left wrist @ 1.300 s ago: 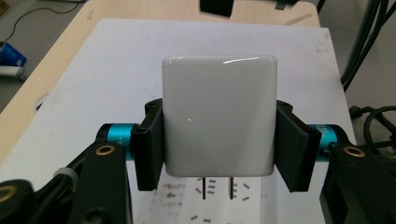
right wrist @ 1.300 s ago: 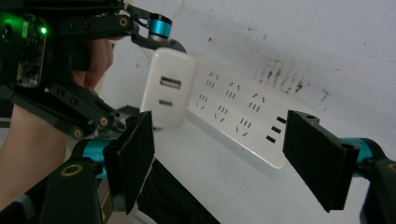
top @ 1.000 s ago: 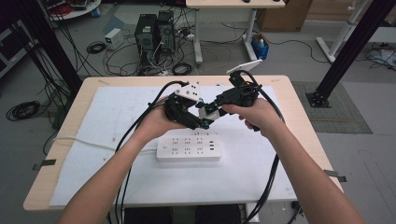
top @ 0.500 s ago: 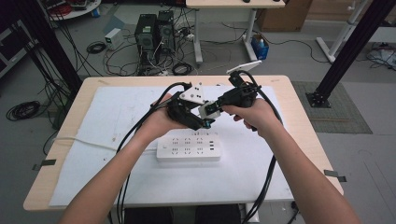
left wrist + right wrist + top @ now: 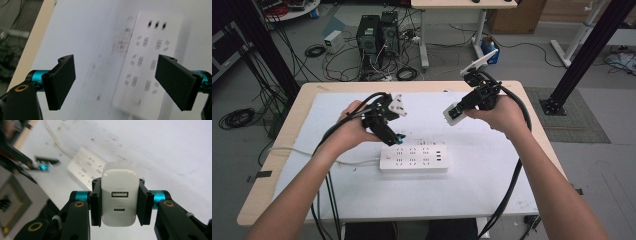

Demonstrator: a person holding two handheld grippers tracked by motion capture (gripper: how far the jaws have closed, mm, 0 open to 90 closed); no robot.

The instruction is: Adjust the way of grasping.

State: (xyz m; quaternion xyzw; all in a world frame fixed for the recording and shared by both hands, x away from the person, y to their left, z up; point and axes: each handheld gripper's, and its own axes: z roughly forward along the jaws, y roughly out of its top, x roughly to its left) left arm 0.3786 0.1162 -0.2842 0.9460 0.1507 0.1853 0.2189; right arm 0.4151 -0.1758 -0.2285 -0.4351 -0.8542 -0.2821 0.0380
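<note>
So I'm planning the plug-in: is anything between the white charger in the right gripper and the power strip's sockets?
Nothing visible. The white USB charger block sits clamped in the right gripper, above the white power strip; the left gripper, empty, hovers by the strip's far left edge.

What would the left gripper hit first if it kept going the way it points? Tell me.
Most likely the white power strip: in the left gripper view it lies straight ahead between the open jaws of the left gripper, on the white table cover. Nothing stands in between, though blur makes the depth uncertain.
</note>
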